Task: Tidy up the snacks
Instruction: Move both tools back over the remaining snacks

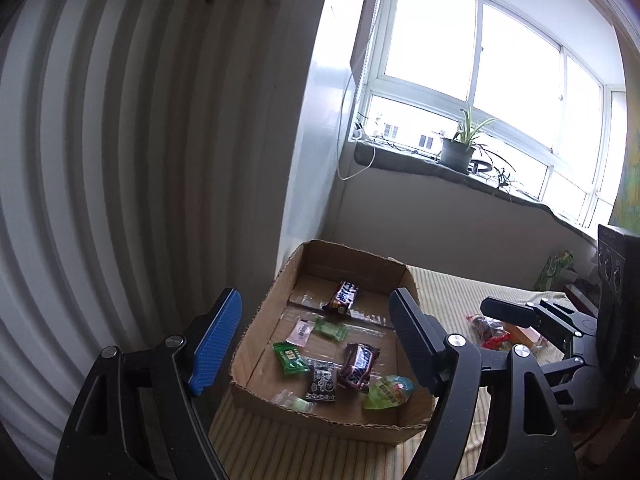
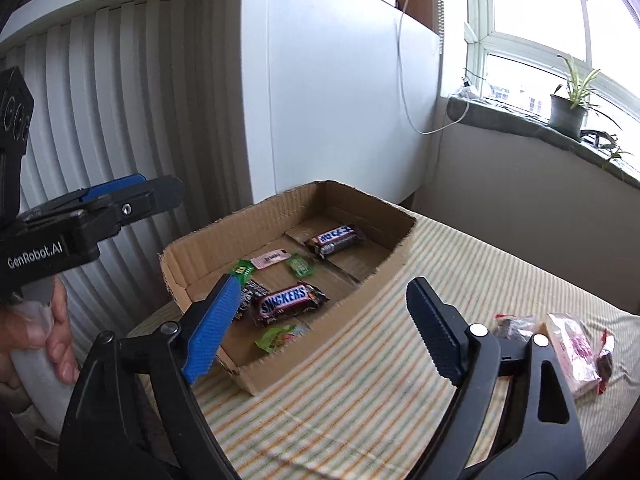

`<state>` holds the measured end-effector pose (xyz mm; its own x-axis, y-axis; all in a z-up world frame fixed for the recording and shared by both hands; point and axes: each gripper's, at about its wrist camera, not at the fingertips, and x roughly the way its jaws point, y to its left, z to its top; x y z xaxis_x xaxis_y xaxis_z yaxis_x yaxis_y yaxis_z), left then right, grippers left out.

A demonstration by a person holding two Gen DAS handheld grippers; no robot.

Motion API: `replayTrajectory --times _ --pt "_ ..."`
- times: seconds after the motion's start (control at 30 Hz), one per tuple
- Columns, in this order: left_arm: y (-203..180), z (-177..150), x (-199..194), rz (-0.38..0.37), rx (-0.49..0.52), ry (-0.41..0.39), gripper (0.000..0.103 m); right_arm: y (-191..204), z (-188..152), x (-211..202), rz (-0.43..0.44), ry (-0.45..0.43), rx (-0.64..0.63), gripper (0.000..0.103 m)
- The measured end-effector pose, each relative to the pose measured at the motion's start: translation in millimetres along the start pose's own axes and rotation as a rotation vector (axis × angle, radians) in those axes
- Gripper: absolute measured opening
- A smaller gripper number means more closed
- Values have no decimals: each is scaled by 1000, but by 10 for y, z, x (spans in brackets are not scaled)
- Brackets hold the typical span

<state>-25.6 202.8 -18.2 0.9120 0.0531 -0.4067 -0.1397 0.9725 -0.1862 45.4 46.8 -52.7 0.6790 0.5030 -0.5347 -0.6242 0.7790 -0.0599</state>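
Both wide open, gripping nothing: left hand-held gripper (image 1: 316, 344) frames the cardboard box (image 1: 256, 320) mid-frame, right hand-held gripper (image 2: 320, 328) hovers over the striped tabletop (image 2: 360, 380).

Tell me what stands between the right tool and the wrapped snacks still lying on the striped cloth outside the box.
Nothing visible does. The right tool is open and empty over the striped cloth. The loose snacks lie to its right on bare cloth. The cardboard box stands on the other side, so its wall blocks only the way back in.
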Motion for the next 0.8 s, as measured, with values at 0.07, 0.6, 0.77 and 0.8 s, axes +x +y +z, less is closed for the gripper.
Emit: replayTrajectory --times 0.07,0.6,0.77,0.8 --pt "-130 3 10 -12 21 6 77 -104 -135 -103 -26 5 12 90" --pt "-1643 -253 366 -255 163 115 78 -1408 -1047 -913 -254 111 227 90" --pt "-1893 -300 436 -311 160 160 78 -1500 -1093 -918 -244 129 249 90" --pt "-1932 -297 453 -318 162 167 78 -1495 -1120 -906 -237 139 242 90"
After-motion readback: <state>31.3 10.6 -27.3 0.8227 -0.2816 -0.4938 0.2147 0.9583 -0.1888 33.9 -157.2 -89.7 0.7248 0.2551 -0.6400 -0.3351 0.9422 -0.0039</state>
